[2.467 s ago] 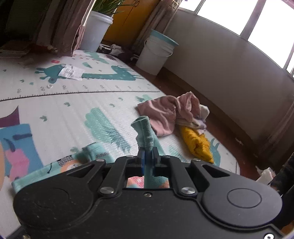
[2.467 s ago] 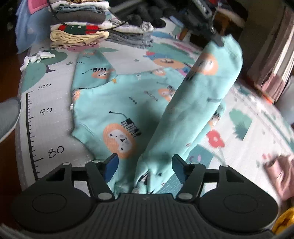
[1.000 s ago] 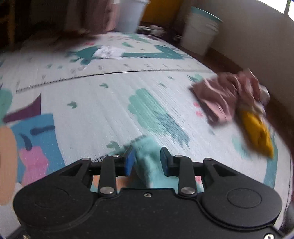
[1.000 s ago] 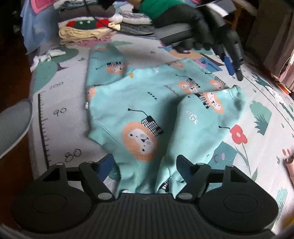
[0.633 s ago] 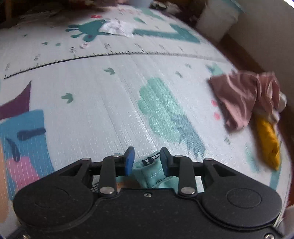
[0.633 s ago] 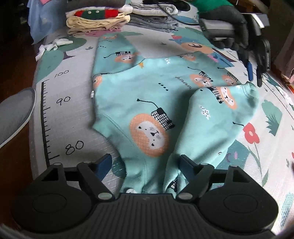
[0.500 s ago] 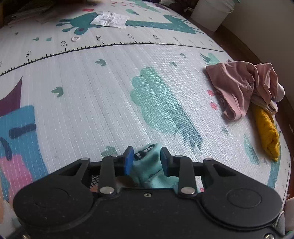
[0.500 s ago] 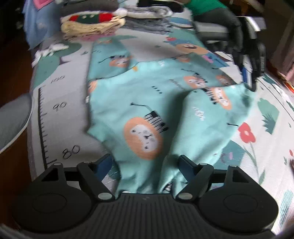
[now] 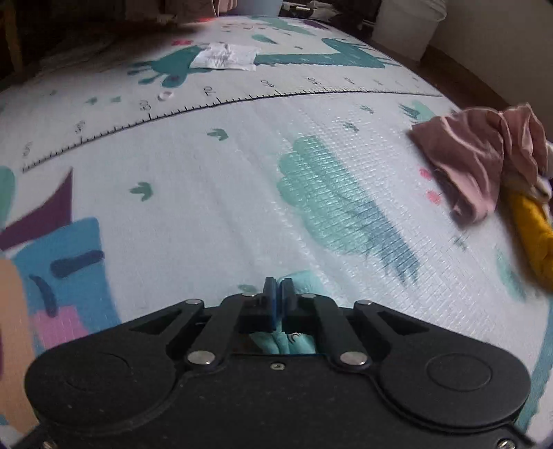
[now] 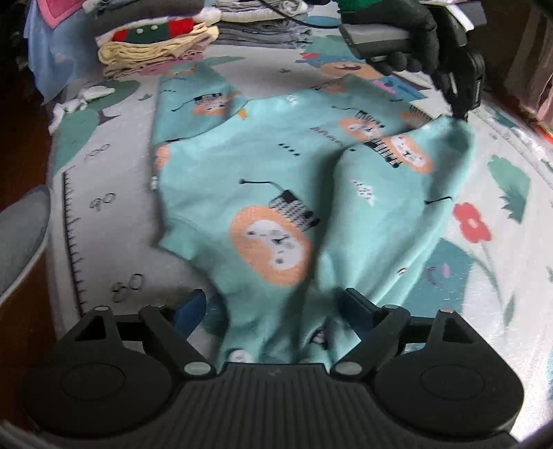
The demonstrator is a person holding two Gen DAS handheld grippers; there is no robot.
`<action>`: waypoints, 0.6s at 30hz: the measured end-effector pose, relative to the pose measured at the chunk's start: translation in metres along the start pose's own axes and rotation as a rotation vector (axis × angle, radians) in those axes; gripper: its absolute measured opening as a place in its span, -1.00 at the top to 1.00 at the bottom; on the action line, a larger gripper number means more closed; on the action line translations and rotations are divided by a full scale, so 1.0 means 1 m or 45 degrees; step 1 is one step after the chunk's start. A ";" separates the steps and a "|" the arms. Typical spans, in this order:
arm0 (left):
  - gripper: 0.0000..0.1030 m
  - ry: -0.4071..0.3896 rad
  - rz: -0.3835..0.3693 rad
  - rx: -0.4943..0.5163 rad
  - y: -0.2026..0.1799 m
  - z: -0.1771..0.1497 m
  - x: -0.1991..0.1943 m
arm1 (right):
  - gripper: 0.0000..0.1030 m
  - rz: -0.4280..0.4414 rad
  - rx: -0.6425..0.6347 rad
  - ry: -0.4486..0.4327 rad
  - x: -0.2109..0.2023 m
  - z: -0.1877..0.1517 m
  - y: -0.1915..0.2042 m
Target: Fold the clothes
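Note:
A teal child's top with orange lion prints (image 10: 269, 193) lies spread on the play mat (image 10: 511, 276), its right sleeve folded in over the body. My right gripper (image 10: 273, 300) hangs over the near hem. Its jaws are opening wide, with cloth lying between them and the pads clear of it. A black-gloved hand (image 10: 408, 38) holds my left gripper (image 10: 461, 112) at the far right corner of the fold. In the left wrist view the left gripper (image 9: 278, 297) is shut, with teal cloth (image 9: 304, 278) bunched at its tips and under its fingers.
Stacks of folded clothes (image 10: 155, 45) stand at the far end of the mat. A crumpled pink garment (image 9: 477, 165) and a yellow one (image 9: 532, 235) lie to the right of my left gripper. A white bucket (image 9: 404, 24), a paper sheet (image 9: 224, 57) and a grey object (image 10: 20, 235) are around the mat.
The raised sleeve has come down onto the top's body. My left gripper's jaws, open around the teal fold half a second ago, have come together. The right jaws have spread wider.

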State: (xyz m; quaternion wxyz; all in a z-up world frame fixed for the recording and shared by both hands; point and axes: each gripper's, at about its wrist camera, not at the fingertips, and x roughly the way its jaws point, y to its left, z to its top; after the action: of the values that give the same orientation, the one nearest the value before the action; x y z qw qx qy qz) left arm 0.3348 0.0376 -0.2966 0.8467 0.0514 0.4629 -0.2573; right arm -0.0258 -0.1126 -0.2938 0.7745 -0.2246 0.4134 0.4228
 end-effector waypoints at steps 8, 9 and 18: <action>0.76 0.011 0.035 0.090 -0.012 0.005 0.005 | -0.55 0.023 0.088 -0.024 -0.007 0.002 -0.008; 0.39 0.003 0.048 0.103 -0.012 0.005 0.002 | -0.53 0.009 0.100 -0.035 -0.009 0.002 -0.010; 0.23 -0.079 -0.104 0.223 -0.016 -0.013 -0.070 | -0.53 -0.069 0.053 -0.066 -0.014 0.001 -0.010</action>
State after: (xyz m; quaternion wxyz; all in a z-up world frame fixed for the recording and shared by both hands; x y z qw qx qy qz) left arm 0.2870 0.0554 -0.2451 0.8417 0.0982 0.4140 -0.3325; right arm -0.0208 -0.1242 -0.2821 0.8007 -0.2087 0.3955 0.3986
